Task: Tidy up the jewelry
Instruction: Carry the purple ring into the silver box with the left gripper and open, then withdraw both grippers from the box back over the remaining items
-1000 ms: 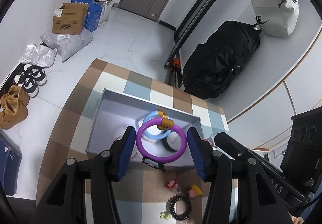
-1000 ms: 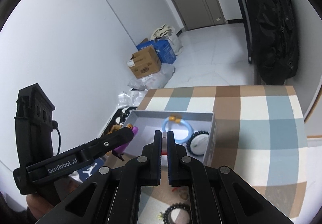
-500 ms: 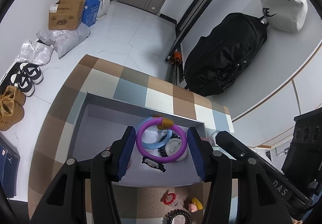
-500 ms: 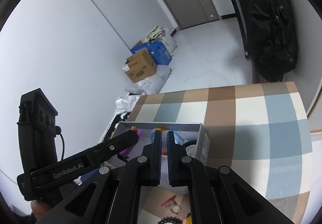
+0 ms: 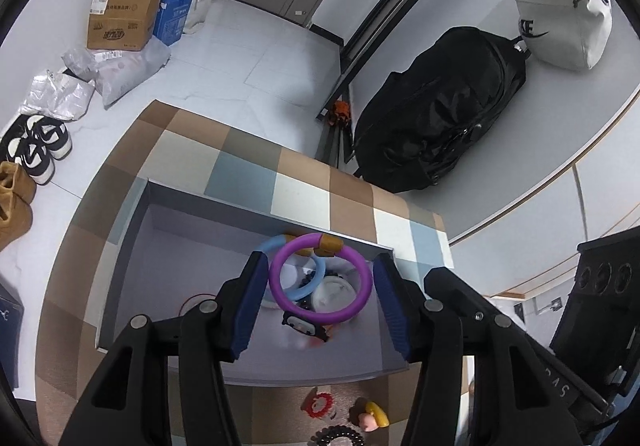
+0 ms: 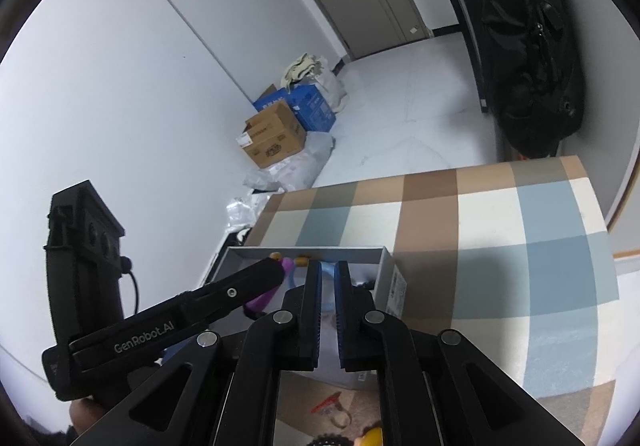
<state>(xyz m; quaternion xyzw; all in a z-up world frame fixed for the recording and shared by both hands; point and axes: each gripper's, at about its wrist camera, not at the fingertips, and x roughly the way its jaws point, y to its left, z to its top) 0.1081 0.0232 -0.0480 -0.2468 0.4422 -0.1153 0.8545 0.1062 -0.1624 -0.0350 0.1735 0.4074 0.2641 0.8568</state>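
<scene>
Your left tool (image 5: 320, 282), jaws opening, frees the purple bracelet (image 5: 320, 278) over the grey box (image 5: 132, 246), at its 2 o'clock corner; lift straight clear. Right tool (image 6: 328, 310) stays narrow, empty.

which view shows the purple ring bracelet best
The left wrist view: the whole purple ring bracelet shows, with its orange bead, over the grey box. The right wrist view shows only slivers of it behind the left gripper.

hidden: red item (image 5: 191, 300) behind gripper finger, perhaps cord | cut off: black coil (image 5: 338, 437)
</scene>
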